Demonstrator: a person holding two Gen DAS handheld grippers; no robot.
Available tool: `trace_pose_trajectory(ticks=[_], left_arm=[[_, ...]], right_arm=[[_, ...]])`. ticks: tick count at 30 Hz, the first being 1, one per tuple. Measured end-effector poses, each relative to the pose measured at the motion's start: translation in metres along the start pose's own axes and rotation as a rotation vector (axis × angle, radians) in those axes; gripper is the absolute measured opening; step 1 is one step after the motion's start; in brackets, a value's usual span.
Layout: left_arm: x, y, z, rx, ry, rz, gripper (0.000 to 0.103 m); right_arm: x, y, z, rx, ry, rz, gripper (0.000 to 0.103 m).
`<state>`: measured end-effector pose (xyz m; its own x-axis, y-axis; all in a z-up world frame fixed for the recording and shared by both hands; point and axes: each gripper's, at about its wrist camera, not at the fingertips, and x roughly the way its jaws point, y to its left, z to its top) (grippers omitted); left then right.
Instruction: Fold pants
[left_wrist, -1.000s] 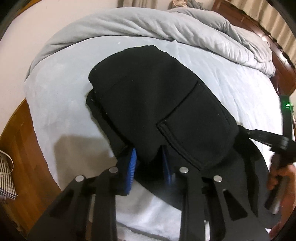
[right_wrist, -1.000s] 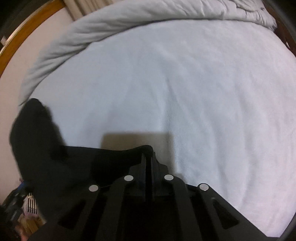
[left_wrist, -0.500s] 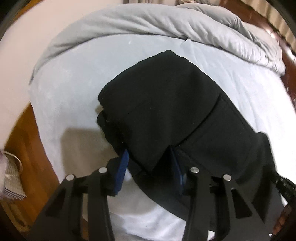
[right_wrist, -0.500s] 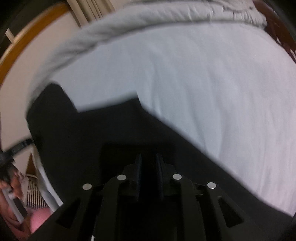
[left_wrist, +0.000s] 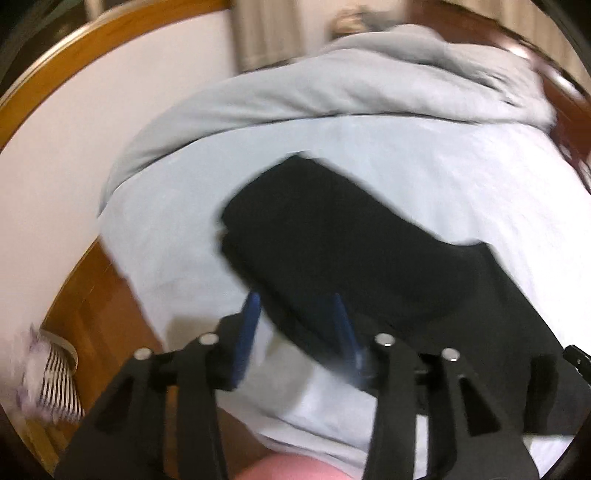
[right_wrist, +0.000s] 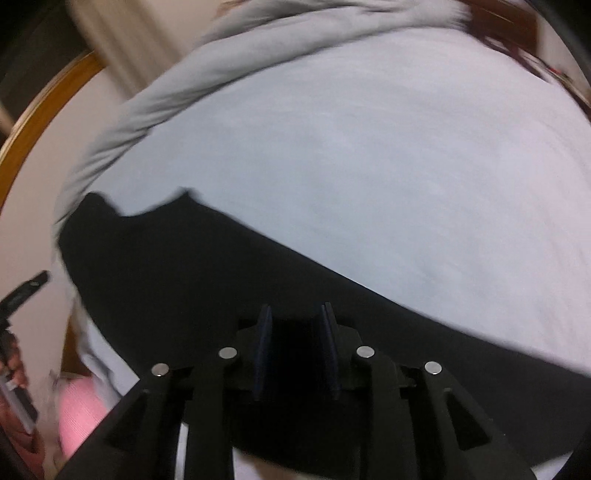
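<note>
Black pants (left_wrist: 332, 240) folded in a thick stack, flat on the pale blue sheet of the bed (left_wrist: 461, 177), toward the bed's near-left corner; from the right wrist view a long dark band (right_wrist: 221, 266) running across the bed's near edge. Left gripper (left_wrist: 295, 314) above the pants' near edge, blue fingers (left_wrist: 247, 332) spread and opening, fabric behind the gap, not pinched. Right gripper (right_wrist: 295, 325) low over the pants, fingers (right_wrist: 264, 343) parted and opening, dark cloth behind the gap, contact unclear. Grey duvet (left_wrist: 351, 81) bunched along the bed's far side. Striped bag (left_wrist: 59, 384) on the wood floor (left_wrist: 96, 302) left of the bed. Both views blurred.
</note>
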<state>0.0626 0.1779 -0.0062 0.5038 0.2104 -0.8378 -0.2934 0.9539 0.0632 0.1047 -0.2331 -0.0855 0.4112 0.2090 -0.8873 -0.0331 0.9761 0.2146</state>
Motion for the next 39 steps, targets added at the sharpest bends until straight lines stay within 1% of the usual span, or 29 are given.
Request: trace_pose_trajectory(ticks=[1,2,3,4,5,6,8,9,10,11,12,13,14,15,16,18,19,21,22,23,25,27,29,31,33,36,38,39], left_arm=[[-0.005,-0.019,-0.003,0.049,0.003,-0.046,0.057],[-0.008,-0.039,-0.007,0.095,0.006,-0.094,0.061],[-0.010,-0.064,-0.012,0.151,0.014,-0.149,0.067],[-0.009,-0.093,-0.019,0.215,0.031,-0.194,0.068],[-0.008,-0.109,-0.022,0.249,0.040,-0.218,0.068],[-0.004,-0.138,-0.029,0.304,0.056,-0.260,0.068],[0.007,-0.173,-0.037,0.355,0.091,-0.293,0.068],[0.017,-0.191,-0.043,0.381,0.125,-0.310,0.068],[0.027,-0.204,-0.049,0.400,0.154,-0.304,0.067],[0.039,-0.215,-0.053,0.416,0.181,-0.285,0.067],[0.055,-0.226,-0.061,0.428,0.227,-0.258,0.067],[0.067,-0.229,-0.064,0.427,0.254,-0.239,0.070],[0.073,-0.230,-0.065,0.414,0.255,-0.233,0.071],[0.072,-0.231,-0.065,0.404,0.235,-0.225,0.071],[0.068,-0.233,-0.064,0.409,0.225,-0.212,0.071],[0.061,-0.237,-0.066,0.416,0.213,-0.191,0.069],[0.056,-0.238,-0.068,0.413,0.209,-0.193,0.068],[0.040,-0.246,-0.074,0.433,0.191,-0.216,0.068],[0.031,-0.255,-0.079,0.458,0.176,-0.224,0.068],[0.023,-0.262,-0.084,0.481,0.161,-0.238,0.068],[0.010,-0.286,-0.098,0.531,0.156,-0.295,0.069],[0.000,-0.308,-0.112,0.565,0.173,-0.356,0.069],[-0.003,-0.328,-0.125,0.589,0.188,-0.371,0.069],[-0.006,-0.348,-0.138,0.598,0.209,-0.395,0.069],[-0.008,-0.365,-0.149,0.603,0.214,-0.389,0.069],[-0.004,-0.381,-0.161,0.603,0.231,-0.356,0.073],[-0.003,-0.385,-0.166,0.594,0.221,-0.343,0.077],[-0.004,-0.386,-0.168,0.595,0.214,-0.334,0.078]], right_arm=[[-0.009,-0.024,-0.014,0.045,0.004,-0.027,0.029],[-0.012,-0.036,-0.023,0.071,0.008,-0.041,0.029],[-0.018,-0.056,-0.038,0.109,0.015,-0.057,0.029],[-0.022,-0.071,-0.050,0.136,0.020,-0.069,0.029],[-0.025,-0.083,-0.060,0.160,0.024,-0.079,0.029],[-0.027,-0.093,-0.069,0.182,0.024,-0.082,0.029],[-0.027,-0.106,-0.077,0.215,0.022,-0.072,0.029],[-0.024,-0.114,-0.081,0.235,0.025,-0.075,0.029],[-0.020,-0.120,-0.082,0.246,0.028,-0.081,0.025],[-0.015,-0.128,-0.082,0.256,0.027,-0.069,0.024],[-0.014,-0.134,-0.084,0.266,0.024,-0.054,0.023],[-0.010,-0.140,-0.082,0.275,0.016,-0.040,0.022],[-0.008,-0.144,-0.078,0.277,0.004,-0.030,0.022],[-0.008,-0.146,-0.076,0.279,-0.003,-0.021,0.022],[-0.014,-0.153,-0.079,0.280,-0.009,-0.012,0.024],[-0.018,-0.154,-0.078,0.284,-0.026,0.021,0.024],[-0.022,-0.157,-0.080,0.301,-0.031,0.048,0.024],[-0.033,-0.165,-0.085,0.331,-0.038,0.078,0.025],[-0.043,-0.173,-0.089,0.344,-0.043,0.092,0.027],[-0.055,-0.184,-0.095,0.368,-0.047,0.101,0.032],[-0.078,-0.209,-0.110,0.431,-0.048,0.108,0.036],[-0.095,-0.233,-0.125,0.474,-0.034,0.088,0.036],[-0.110,-0.252,-0.143,0.496,-0.013,0.017,0.036],[-0.117,-0.263,-0.158,0.504,0.019,-0.085,0.036],[-0.117,-0.272,-0.168,0.519,0.039,-0.125,0.036],[-0.107,-0.278,-0.175,0.559,0.075,-0.143,0.038],[-0.104,-0.281,-0.176,0.575,0.071,-0.131,0.051],[-0.101,-0.284,-0.177,0.593,0.057,-0.112,0.053]])
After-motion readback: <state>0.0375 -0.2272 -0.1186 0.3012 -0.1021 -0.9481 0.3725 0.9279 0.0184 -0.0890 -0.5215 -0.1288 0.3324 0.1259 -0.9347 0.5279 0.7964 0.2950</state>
